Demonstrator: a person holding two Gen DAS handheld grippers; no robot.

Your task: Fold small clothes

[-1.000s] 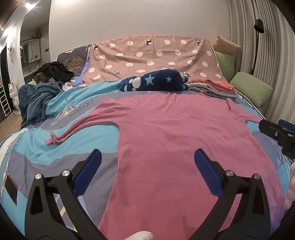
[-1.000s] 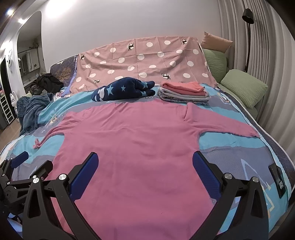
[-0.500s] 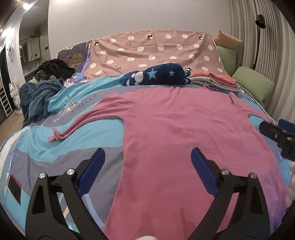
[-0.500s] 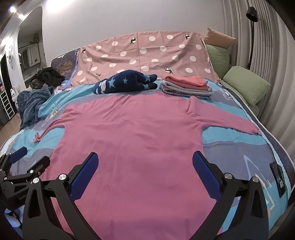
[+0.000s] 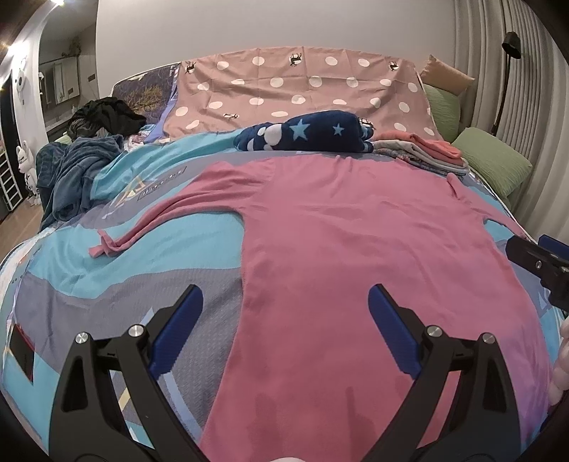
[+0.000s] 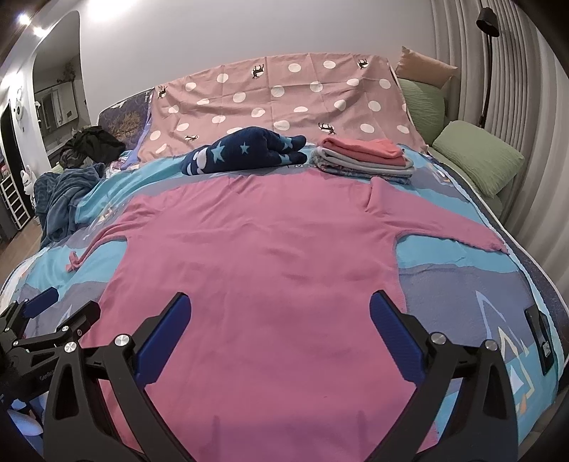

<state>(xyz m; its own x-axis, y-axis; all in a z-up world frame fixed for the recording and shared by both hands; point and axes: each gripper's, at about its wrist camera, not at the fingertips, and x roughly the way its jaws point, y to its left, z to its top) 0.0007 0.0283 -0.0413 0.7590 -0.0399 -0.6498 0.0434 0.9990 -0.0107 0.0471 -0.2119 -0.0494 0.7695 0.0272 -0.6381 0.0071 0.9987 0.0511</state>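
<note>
The left tool (image 5: 284, 321) is hovering with its blue fingers spread wide over the left hem of a pink long-sleeved top (image 5: 355, 256) lying flat on the bed (image 5: 106, 270). The right tool (image 5: 540, 263) is poking in at the right edge.

Dim indoor light from ceiling spots (image 5: 57, 1) glaring at upper left of both frames; soft faint shadows, sharp focus centrally, strong fisheye bending with black vignette at corners.
</note>
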